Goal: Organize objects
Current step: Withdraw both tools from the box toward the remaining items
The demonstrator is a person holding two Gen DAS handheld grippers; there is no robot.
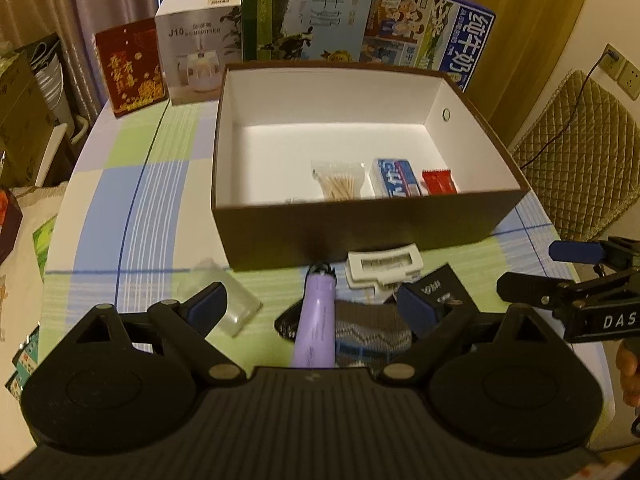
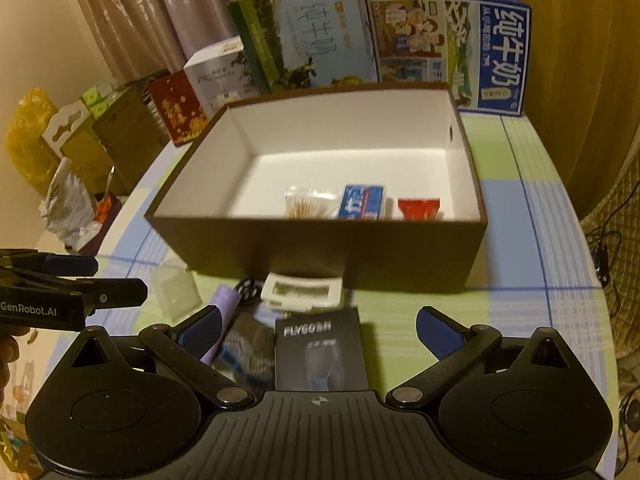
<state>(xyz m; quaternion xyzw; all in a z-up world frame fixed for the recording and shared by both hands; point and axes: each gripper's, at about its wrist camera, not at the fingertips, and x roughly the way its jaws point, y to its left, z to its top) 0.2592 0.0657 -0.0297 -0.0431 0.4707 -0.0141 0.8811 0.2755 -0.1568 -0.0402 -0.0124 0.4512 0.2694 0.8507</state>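
Two grippers hover over a checked tablecloth [image 1: 120, 200], both spread wide and holding nothing.
The left gripper [image 1: 314, 304] straddles a purple tube [image 1: 316, 320] and a grey sock [image 1: 372, 334]; the right gripper [image 2: 320, 330] hangs above a black packet [image 2: 320, 354]. Just behind stands the brown box [image 1: 360, 228] — cotton swabs [image 1: 340, 186], a blue pack [image 1: 394, 178] and a red sachet [image 1: 439, 182] lie inside.
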